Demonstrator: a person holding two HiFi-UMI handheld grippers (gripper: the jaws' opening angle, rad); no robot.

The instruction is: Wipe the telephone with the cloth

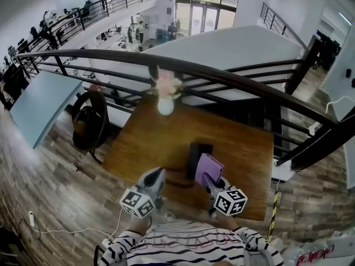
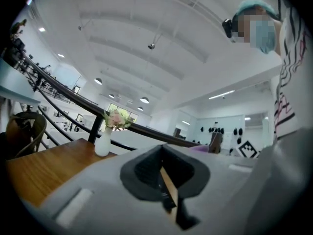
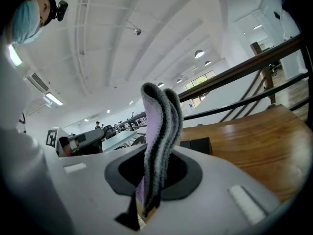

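A black telephone point(image 1: 195, 151) stands near the middle of the wooden table point(image 1: 150, 137); in the right gripper view it shows as a dark block point(image 3: 195, 145) behind the cloth. My right gripper point(image 1: 211, 182) is shut on a folded purple-and-grey cloth point(image 1: 209, 169), which stands up out of the jaws point(image 3: 159, 141) just in front of the telephone. My left gripper point(image 1: 157, 176) hovers over the table's near edge, left of the telephone, jaws shut with nothing between them point(image 2: 168, 192). Both grippers point upward and away from me.
A white vase of pink flowers point(image 1: 165, 98) stands at the table's far edge, also in the left gripper view point(image 2: 104, 138). A dark curved railing point(image 1: 222, 73) runs behind the table. A wicker chair point(image 1: 89, 121) sits at the table's left.
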